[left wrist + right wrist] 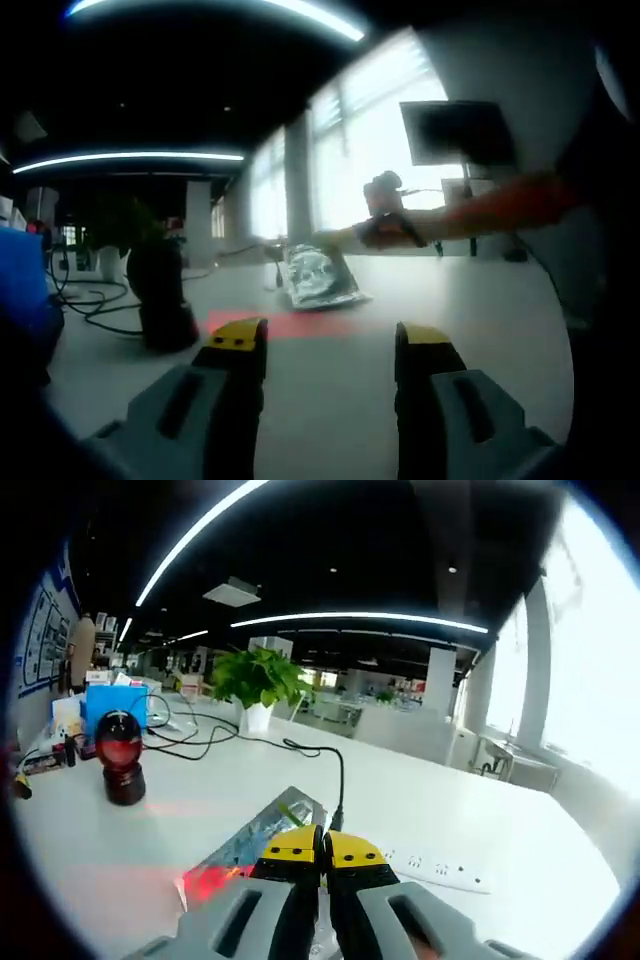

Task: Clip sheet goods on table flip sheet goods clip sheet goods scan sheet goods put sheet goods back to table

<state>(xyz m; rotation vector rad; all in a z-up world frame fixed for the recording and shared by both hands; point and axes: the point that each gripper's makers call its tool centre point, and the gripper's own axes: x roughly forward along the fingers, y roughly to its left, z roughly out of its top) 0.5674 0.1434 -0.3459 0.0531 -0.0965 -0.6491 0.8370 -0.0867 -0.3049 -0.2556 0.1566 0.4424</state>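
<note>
My right gripper has its yellow-tipped jaws pressed together on the near edge of the sheet goods — a flat, shiny foil-like packet — which runs from the tips away to the left over the white table, a red glow falling on its lower part. In the left gripper view the same packet hangs tilted above the tabletop, held at its upper edge by the right gripper, with a red patch of light on the table just under it. My left gripper is spread wide with nothing between the jaws, well short of the packet, which sits ahead of the gap. I judge the packet light, thin and floppy, slick on its glossy face, so it should be pinched at a flat margin, not the crinkled middle. The dark scanner with its red dome stands apart to the left — a power strip lies just right of my jaws.
</note>
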